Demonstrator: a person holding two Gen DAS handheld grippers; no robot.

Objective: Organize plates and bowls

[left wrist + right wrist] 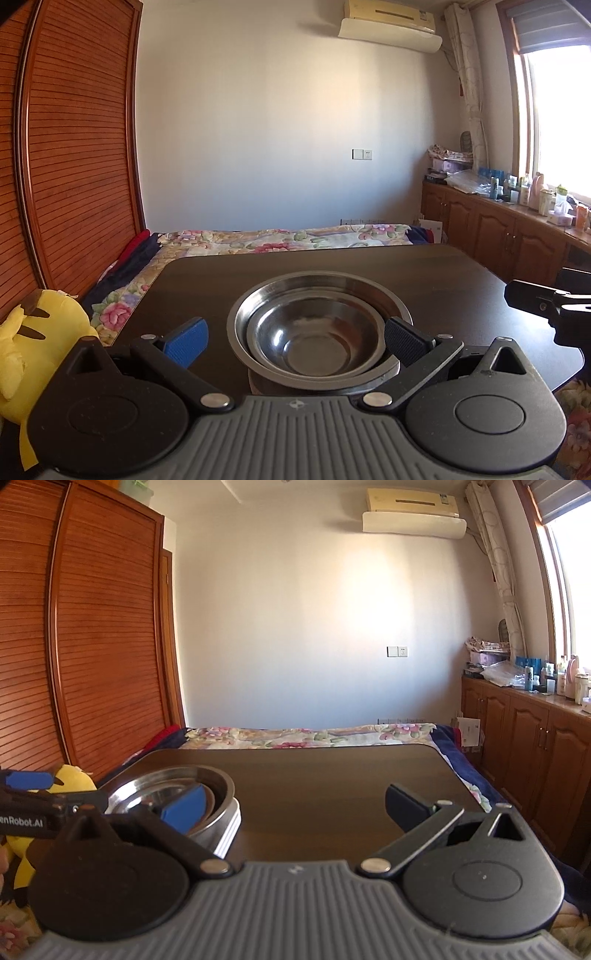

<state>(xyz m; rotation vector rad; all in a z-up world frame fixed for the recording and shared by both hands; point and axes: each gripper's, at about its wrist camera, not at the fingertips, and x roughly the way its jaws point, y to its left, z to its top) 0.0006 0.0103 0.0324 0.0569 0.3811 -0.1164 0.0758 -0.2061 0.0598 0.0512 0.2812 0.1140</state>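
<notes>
A small steel bowl [314, 341] sits nested inside a larger steel bowl [325, 291], and the stack rests on white plates [227, 834] on the dark table [258, 273]. My left gripper [295, 338] is open, its fingers standing wide on either side of the stack's near rim without touching it. My right gripper [295, 806] is also open, over bare tabletop to the right of the bowl stack [170, 790]. Its blue fingertip [184, 808] overlaps the bowls in the right wrist view. The right gripper's body [546, 306] shows at the right edge of the left wrist view.
A yellow plush toy [33, 343] lies off the table's left edge. A bed with a floral cover [277, 238] runs behind the table. A wooden wardrobe [74, 147] stands at the left, and low cabinets [535, 746] with bottles line the right wall.
</notes>
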